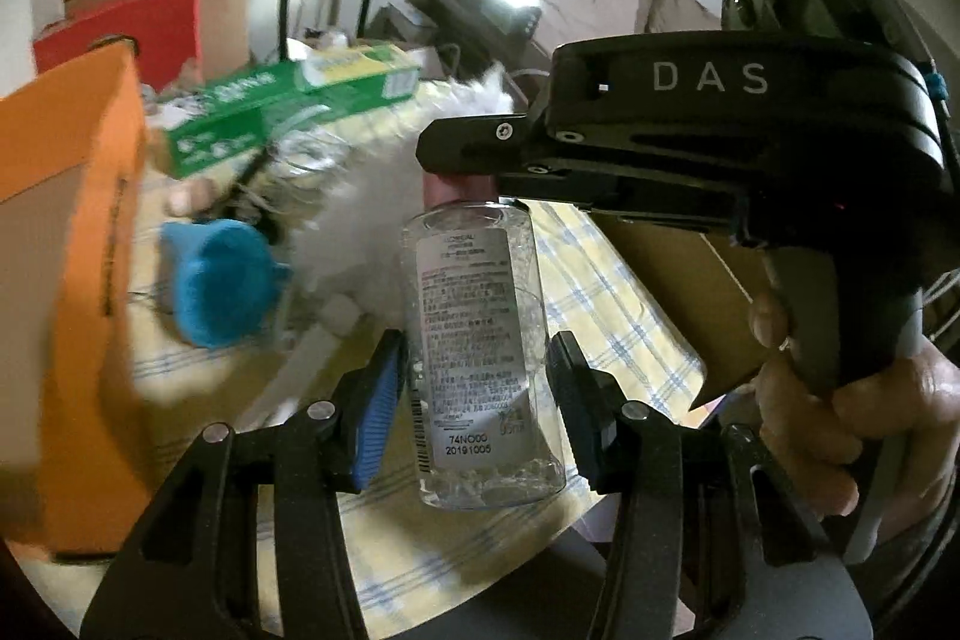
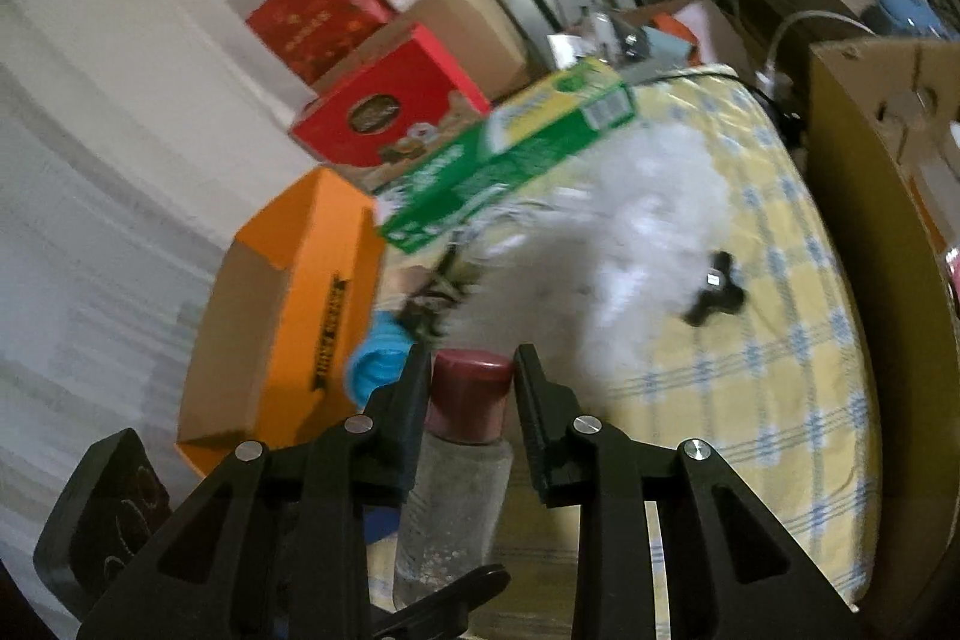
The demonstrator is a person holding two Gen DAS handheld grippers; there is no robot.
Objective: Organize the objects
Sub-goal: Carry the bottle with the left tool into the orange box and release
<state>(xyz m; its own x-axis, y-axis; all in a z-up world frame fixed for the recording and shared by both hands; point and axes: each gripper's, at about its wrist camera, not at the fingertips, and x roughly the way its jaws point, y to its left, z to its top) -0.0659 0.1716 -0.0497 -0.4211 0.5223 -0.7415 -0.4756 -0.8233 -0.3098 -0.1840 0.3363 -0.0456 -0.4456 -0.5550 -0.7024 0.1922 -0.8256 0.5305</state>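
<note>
A clear plastic bottle [image 1: 480, 358] with a white printed label hangs above the table, held at both ends. My left gripper [image 1: 477, 400] is shut on its body, blue pad on one side and black finger on the other. My right gripper [image 1: 459, 163] comes in from the upper right and is shut on the bottle's dark pink cap [image 1: 456, 187]. In the right wrist view the cap [image 2: 471, 388] sits between the right gripper's [image 2: 471, 394] two black fingers, with the cloudy bottle body [image 2: 450, 508] below it. A person's hand [image 1: 840, 400] grips the right tool's handle.
An open orange box [image 2: 288, 316] stands at the left on the yellow checked cloth [image 2: 780, 370]. A green carton [image 2: 510, 148] lies over white fluffy stuff [image 2: 636, 232], beside a blue felt piece [image 1: 216, 280] and a small black object [image 2: 714, 289]. Red boxes [image 2: 390, 100] behind, cardboard box [image 2: 882, 112] right.
</note>
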